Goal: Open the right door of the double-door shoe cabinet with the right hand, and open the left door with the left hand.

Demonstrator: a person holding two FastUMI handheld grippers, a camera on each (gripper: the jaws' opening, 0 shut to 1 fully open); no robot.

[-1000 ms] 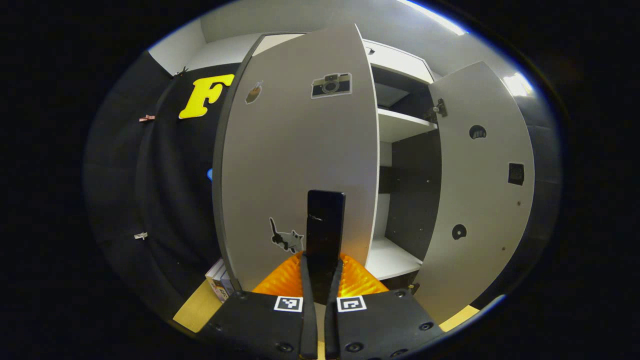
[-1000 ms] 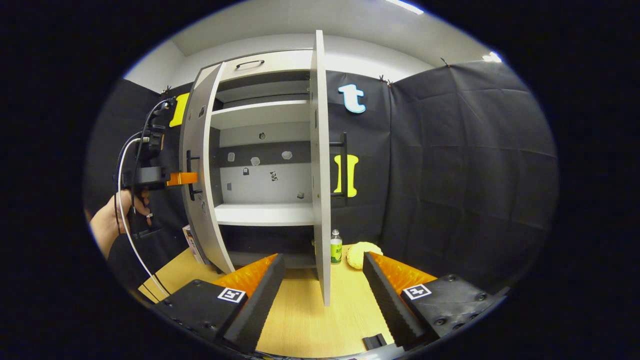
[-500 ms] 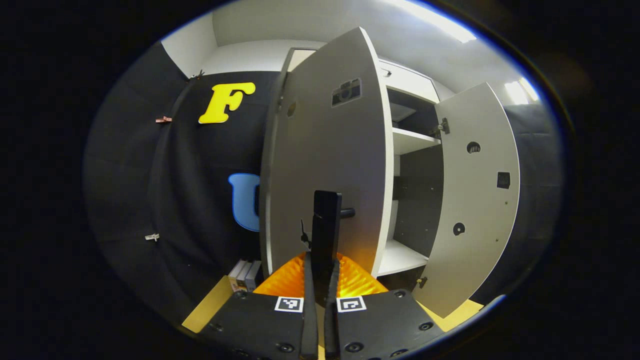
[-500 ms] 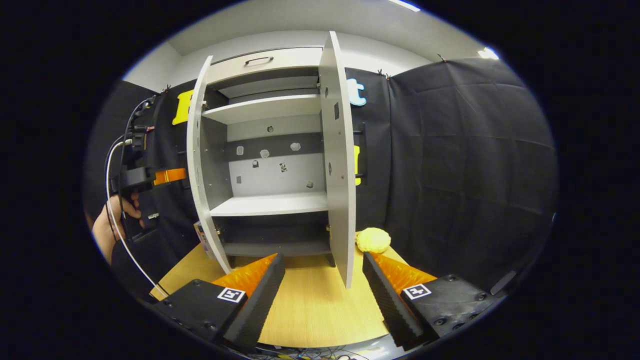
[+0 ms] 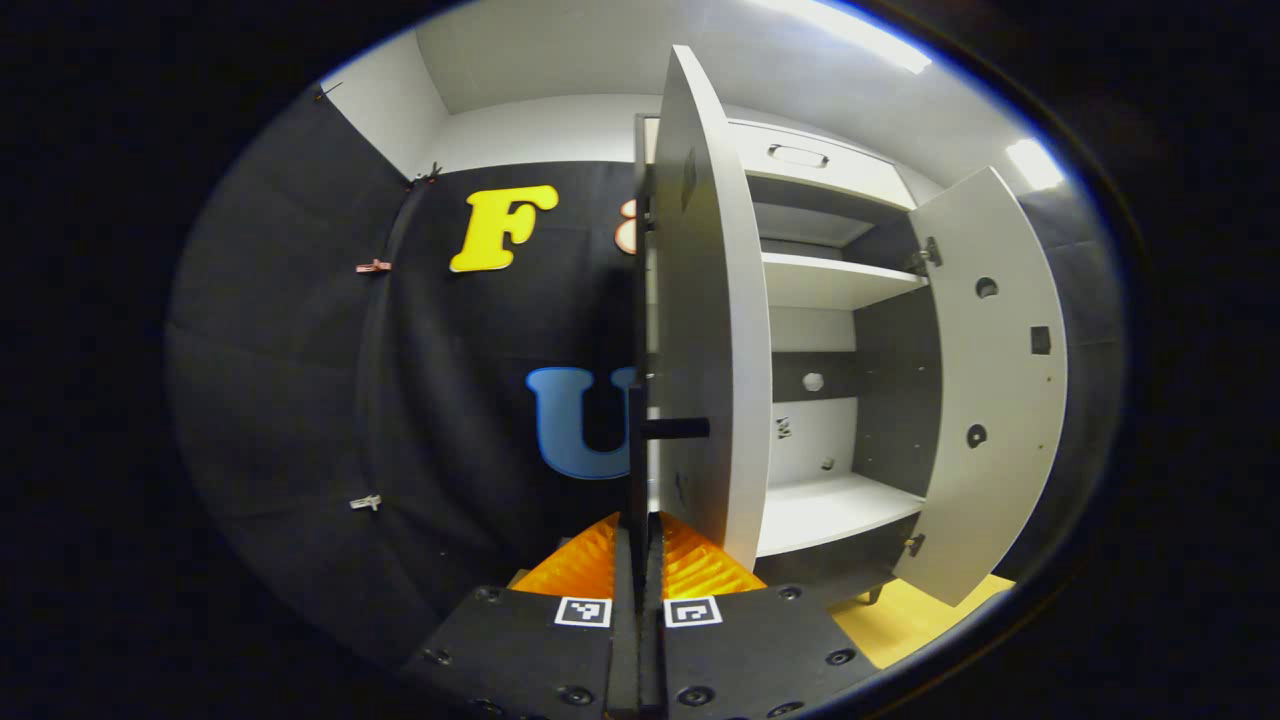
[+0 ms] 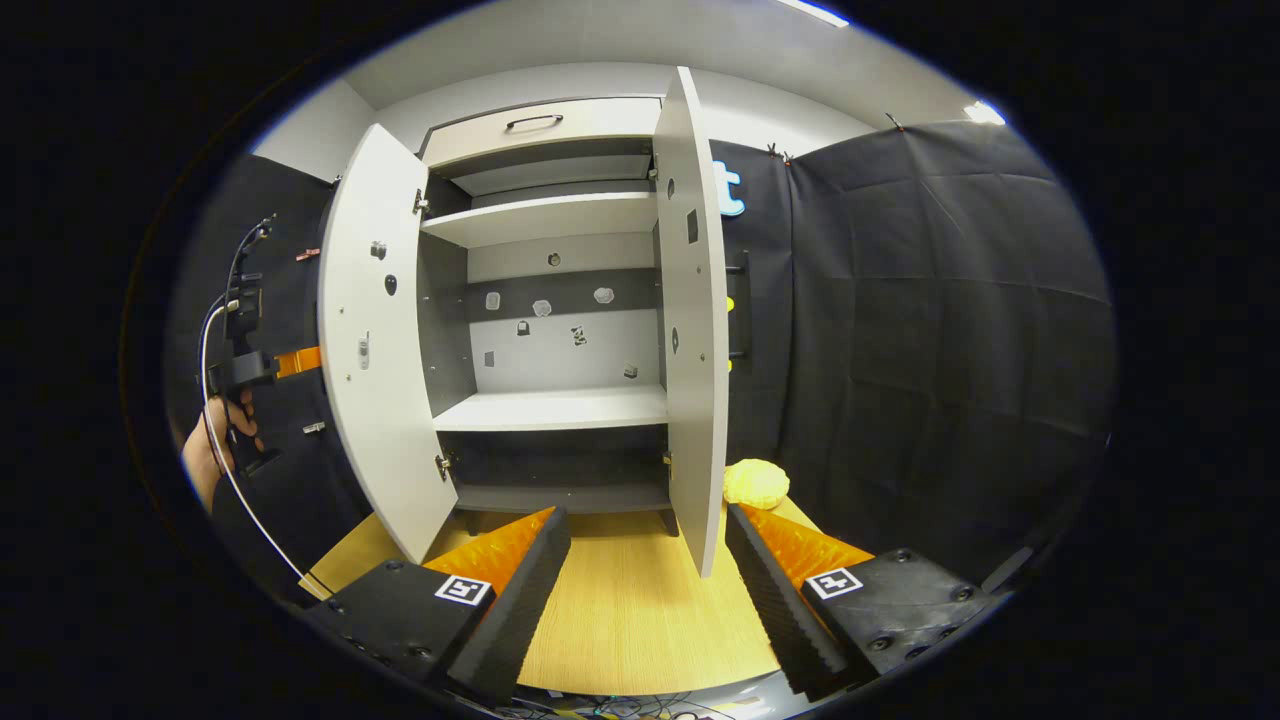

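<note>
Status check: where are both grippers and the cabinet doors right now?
Left gripper shut on left door handle; right gripper open, free. Left door and right door both swung open. Nothing blocking.

We note a shoe cabinet [image 6: 548,300] at the far side of the desk [image 6: 630,600], left door [image 6: 375,340] and right door [image 6: 695,320] both swung open. Our right gripper [image 6: 648,560] holds its jaws spread, empty. A yellow object [image 6: 756,483] sits right of the cabinet. The left gripper [image 6: 300,362] shows at far left.
</note>
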